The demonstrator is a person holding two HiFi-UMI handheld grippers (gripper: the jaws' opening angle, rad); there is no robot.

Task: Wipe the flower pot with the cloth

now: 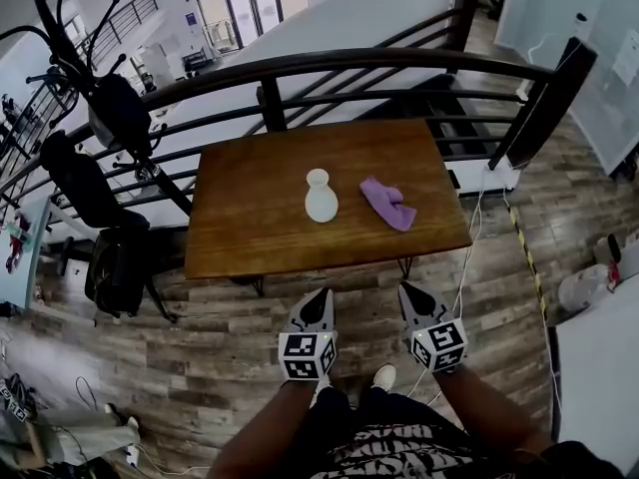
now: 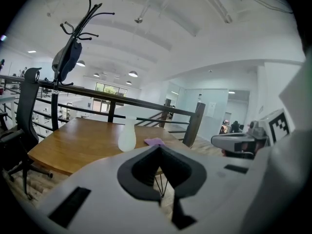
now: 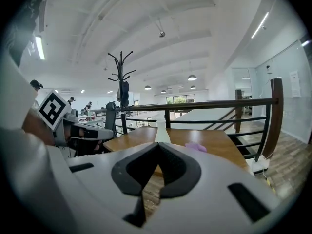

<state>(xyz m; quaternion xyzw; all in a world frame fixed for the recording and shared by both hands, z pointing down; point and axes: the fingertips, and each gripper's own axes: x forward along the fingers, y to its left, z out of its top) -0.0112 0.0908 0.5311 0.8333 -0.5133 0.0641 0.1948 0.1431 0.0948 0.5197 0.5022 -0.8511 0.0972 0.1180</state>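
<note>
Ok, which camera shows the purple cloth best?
The head view: the cloth lies in full view on the table, right of the flower pot. Both gripper views show it only as a distant purple sliver.

Our pale grey plastic left gripper and matching right gripper, black-and-white square-marker cubes, black jaw pads, our black-and-white patterned top, dark trousers, white shoe

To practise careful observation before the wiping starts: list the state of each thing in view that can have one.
flower pot: upright on the table, untouched.
cloth: crumpled, lying beside the flower pot, apart from it.
left gripper: shut, empty, short of the table.
right gripper: shut, empty, short of the table.
</note>
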